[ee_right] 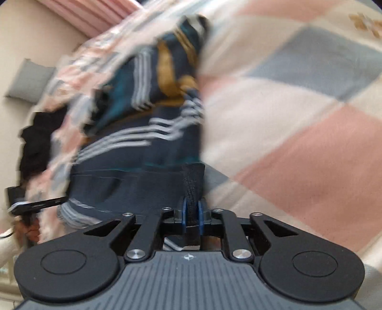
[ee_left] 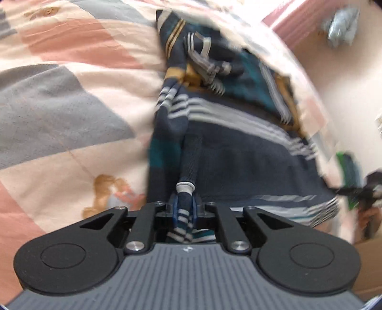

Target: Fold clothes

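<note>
A navy striped garment (ee_left: 238, 155) with white, teal and mustard bands hangs stretched over the checked bedspread (ee_left: 71, 100). My left gripper (ee_left: 185, 209) is shut on a bunched edge of it, and cloth runs up from between the blue pads. In the right wrist view the same garment (ee_right: 133, 152) stretches away to the left, blurred by motion. My right gripper (ee_right: 192, 214) is shut on a dark navy fold of it. The other gripper shows at each view's edge, in the left wrist view (ee_left: 358, 190) and in the right wrist view (ee_right: 35, 205).
The pink, grey and cream checked bedspread (ee_right: 298, 119) fills the space under the garment. A dark pile of clothing (ee_right: 35, 143) lies at the bed's left edge. A grey cushion (ee_right: 31, 81) and pink curtain (ee_right: 100, 14) stand beyond the bed.
</note>
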